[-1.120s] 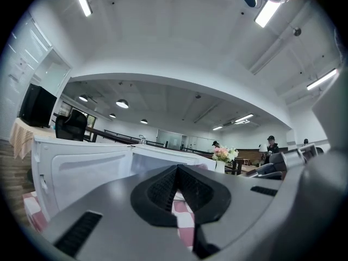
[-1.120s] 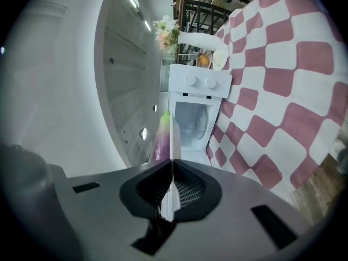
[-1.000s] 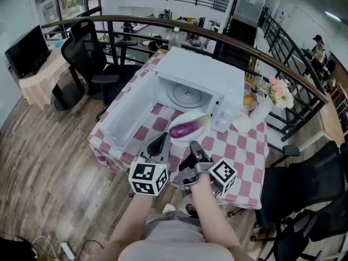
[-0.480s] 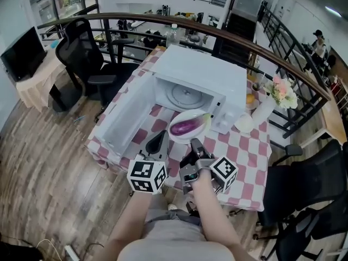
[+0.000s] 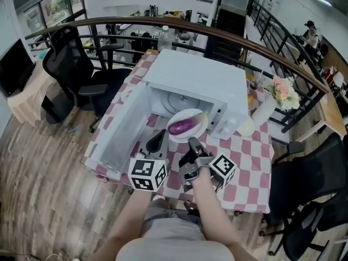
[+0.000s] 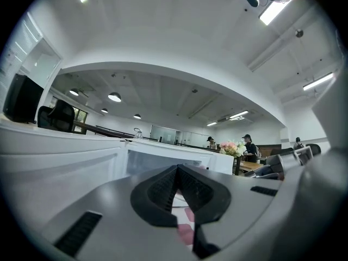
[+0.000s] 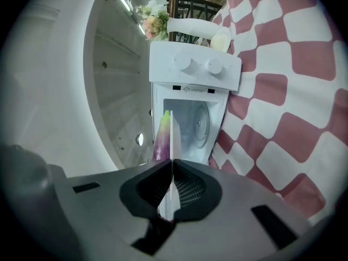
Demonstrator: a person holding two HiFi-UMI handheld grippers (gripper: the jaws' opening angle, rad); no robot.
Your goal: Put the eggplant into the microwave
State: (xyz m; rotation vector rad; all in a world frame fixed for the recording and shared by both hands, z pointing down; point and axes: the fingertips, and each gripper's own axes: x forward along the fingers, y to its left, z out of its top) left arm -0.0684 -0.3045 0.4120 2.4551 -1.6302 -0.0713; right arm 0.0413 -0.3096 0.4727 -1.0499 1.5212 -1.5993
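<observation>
Right claw (image 5: 191, 142) clamped on rim of round white plate (image 5: 187, 113); long purple eggplant (image 5: 183, 126) rides on it, just ahead of claw. Left claw (image 5: 158, 141) closed, empty. Step, likely: carry-in. Boxy white microwave (image 5: 196, 80) stands open beyond; next, keep plate level through opening.

in the right gripper view the plate (image 7: 172, 140), seen edge-on, hides most of the eggplant (image 7: 160, 144). in the head view the roof of the microwave (image 5: 201, 81) covers most of its cavity.

wood floor (image 5: 38, 162), black office chair (image 5: 68, 67), curved brown railing (image 5: 125, 19) behind.
</observation>
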